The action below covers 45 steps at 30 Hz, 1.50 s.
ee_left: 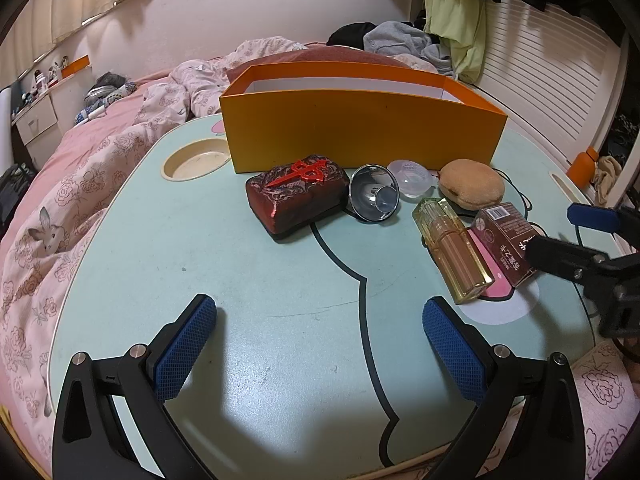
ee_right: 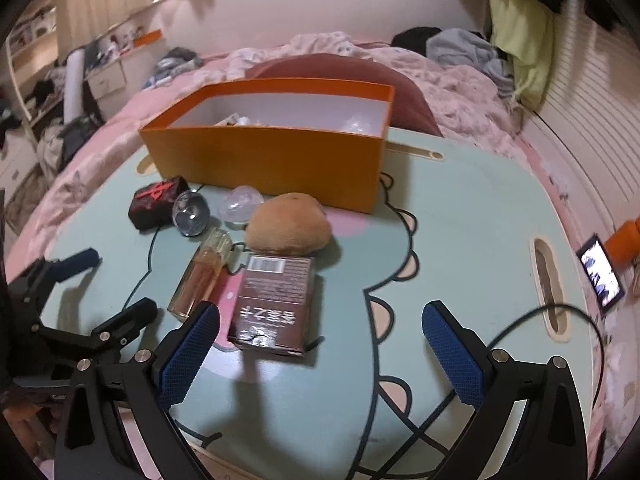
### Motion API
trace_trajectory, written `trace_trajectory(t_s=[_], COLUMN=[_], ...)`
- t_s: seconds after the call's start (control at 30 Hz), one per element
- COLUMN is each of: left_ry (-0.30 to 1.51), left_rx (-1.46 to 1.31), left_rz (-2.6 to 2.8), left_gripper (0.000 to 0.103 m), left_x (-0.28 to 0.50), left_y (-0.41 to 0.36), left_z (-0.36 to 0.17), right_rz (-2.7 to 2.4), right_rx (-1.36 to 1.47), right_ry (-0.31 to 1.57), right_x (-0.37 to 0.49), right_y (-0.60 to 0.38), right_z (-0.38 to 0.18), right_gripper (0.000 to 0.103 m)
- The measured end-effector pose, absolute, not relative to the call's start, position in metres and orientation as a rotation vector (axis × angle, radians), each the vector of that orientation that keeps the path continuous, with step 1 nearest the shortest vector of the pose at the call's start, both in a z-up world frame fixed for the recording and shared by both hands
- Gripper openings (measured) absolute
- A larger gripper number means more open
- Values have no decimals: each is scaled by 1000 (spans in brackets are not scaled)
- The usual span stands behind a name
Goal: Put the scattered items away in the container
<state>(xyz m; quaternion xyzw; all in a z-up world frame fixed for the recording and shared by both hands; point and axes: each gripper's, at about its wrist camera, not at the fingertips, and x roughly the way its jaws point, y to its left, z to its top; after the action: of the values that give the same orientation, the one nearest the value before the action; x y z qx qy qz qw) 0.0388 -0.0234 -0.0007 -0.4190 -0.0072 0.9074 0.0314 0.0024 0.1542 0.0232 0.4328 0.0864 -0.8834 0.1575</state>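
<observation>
My left fingers [ee_left: 320, 320] are spread wide above the bare pale-green desk [ee_left: 200, 248], with nothing between them. My right fingers [ee_right: 320, 328] are spread wide too and pinch nothing; the brown carton [ee_right: 276, 304] lies flat on the desk just at eleven o'clock from the gap, its near end close beside the left blue pad but not pressed by it.

The orange box [ee_right: 264, 160], the container, stands open at twelve o'clock on the far part of the desk. In the right wrist view some small pale things lie on its white floor, too blurred to name.

The scattered items lie in a loose row in front of it. In the left wrist view, the dark red patterned block [ee_left: 298, 196] with a red plastic piece on top sits at twelve o'clock. Just at its three o'clock lies a shiny metal funnel-shaped cup [ee_left: 374, 199] on its side, and beside that a clear plastic lid [ee_left: 412, 179] close to the box wall. At two o'clock rests the tan plush bun [ee_left: 472, 189]. Nearer to me from the bun, the amber glass bottle [ee_left: 456, 248] lies on its side, and the carton lies just beside it at its three o'clock.

A black cable [ee_right: 560, 320] runs across the desk at three o'clock in the right wrist view.
</observation>
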Motion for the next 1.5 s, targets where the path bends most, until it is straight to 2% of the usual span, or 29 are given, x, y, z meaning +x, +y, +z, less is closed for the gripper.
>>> trace_trajectory(t_s=[0.03,0.1,0.17,0.27,0.47,0.53,0.67,0.73,0.8,0.83,0.9,1.0,1.1,1.3,1.5], left_ry=[-22,-22,-21,-24,-43,-91,-136,-100,-5,26,37,34,12,-96,-126], left_rx=[-1291,-1291,-1291,-1291,-1285,-1243,-1109,-1134,-1218,-1266,-1314,-1347,-1344,-1245,-1123], left_rz=[2795,2795,2796,2795,2784,2766,2671,2610,2580,2563,2550,2562,2581,2579,2617], left_gripper=[103,103,103,103,103,95,91,62,45,38,31,30,19,18,18], left_x=[39,39,39,38,39,44,55,47,31,21,10,-4,-5,8,26], left_y=[-23,-24,-24,-25,-25,-25,-7,11,30,38,45,46,41,24,7], left_z=[-1,-1,-1,-1,1,10,39,42,34,28,19,14,13,19,44], right_rz=[-2512,-2484,-2465,-2473,-2555,-2571,-2591,-2589,-2585,-2584,-2584,-2581,-2578,-2578,-2595], right_rx=[1246,1286,1302,1289,1275,1269,1259,1256,1252,1251,1250,1247,1246,1244,1187], right_ry=[279,331,319,267,30,12,-18,-46,-73,-84,-92,-97,-102,-100,-94], right_x=[2,-1,-3,-2,-2,-1,0,0,0,0,0,1,1,2,7], right_y=[149,140,140,147,185,189,191,194,198,199,200,201,201,201,201], right_z=[21,14,9,10,11,11,12,12,12,12,12,12,12,12,20], right_gripper=[91,69,62,39,39,39,39,39,39,39,40,40,40,40,39])
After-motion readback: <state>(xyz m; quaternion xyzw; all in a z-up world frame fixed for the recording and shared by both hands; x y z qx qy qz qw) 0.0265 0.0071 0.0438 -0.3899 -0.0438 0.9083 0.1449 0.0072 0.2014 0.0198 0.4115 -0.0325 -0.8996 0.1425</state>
